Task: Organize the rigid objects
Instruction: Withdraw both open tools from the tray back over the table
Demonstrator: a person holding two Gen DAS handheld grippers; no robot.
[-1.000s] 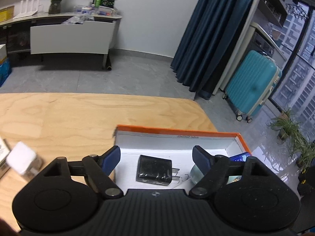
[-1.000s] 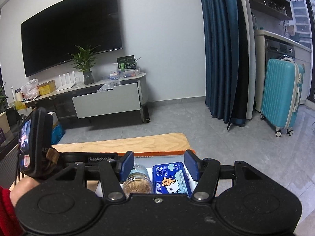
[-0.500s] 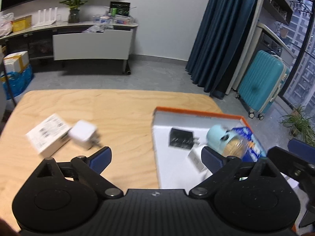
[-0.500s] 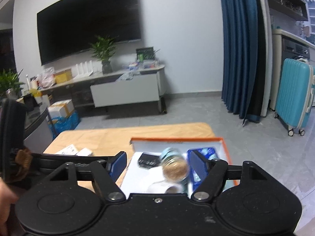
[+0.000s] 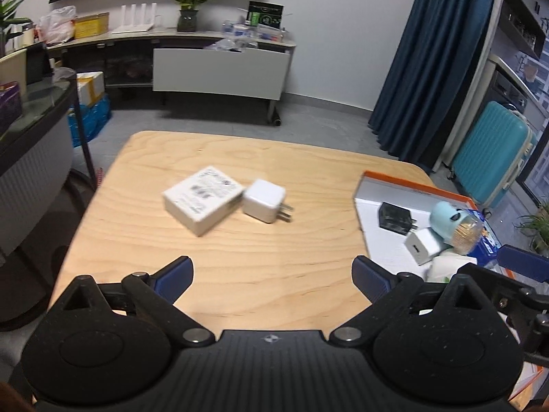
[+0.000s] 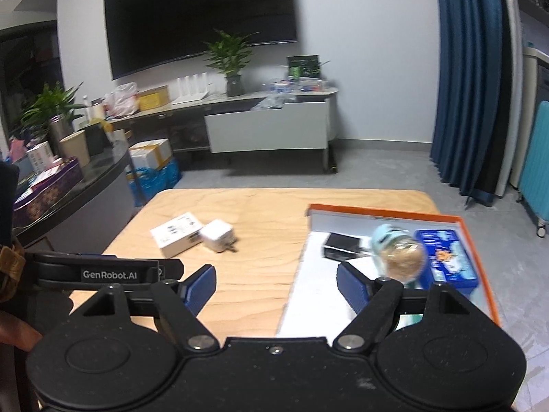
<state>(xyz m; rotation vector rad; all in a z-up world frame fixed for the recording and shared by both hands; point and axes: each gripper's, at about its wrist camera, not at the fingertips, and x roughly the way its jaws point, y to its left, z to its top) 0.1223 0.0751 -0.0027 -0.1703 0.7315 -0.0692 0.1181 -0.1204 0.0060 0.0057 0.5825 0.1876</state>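
A white box (image 5: 201, 198) and a white plug charger (image 5: 264, 200) lie side by side on the wooden table (image 5: 240, 274); both also show in the right wrist view, box (image 6: 175, 229) and charger (image 6: 217, 235). An orange-rimmed tray (image 5: 411, 182) at the right holds a black charger (image 5: 394, 218), a small white charger (image 5: 422, 244), a jar with a pale blue lid (image 5: 456, 226) and a blue packet (image 6: 446, 257). My left gripper (image 5: 271, 273) is open and empty above the table's near part. My right gripper (image 6: 276, 283) is open and empty, near the tray's left edge (image 6: 295, 274).
A dark side counter (image 5: 31, 130) with boxes stands left of the table. Beyond the table are a TV cabinet (image 5: 219, 65), blue curtains (image 5: 435, 68) and a teal suitcase (image 5: 490, 154) on the floor.
Both grippers have pulled back and swung left, away from over the tray. The white box and white charger have come into full view. Both stay open and empty.
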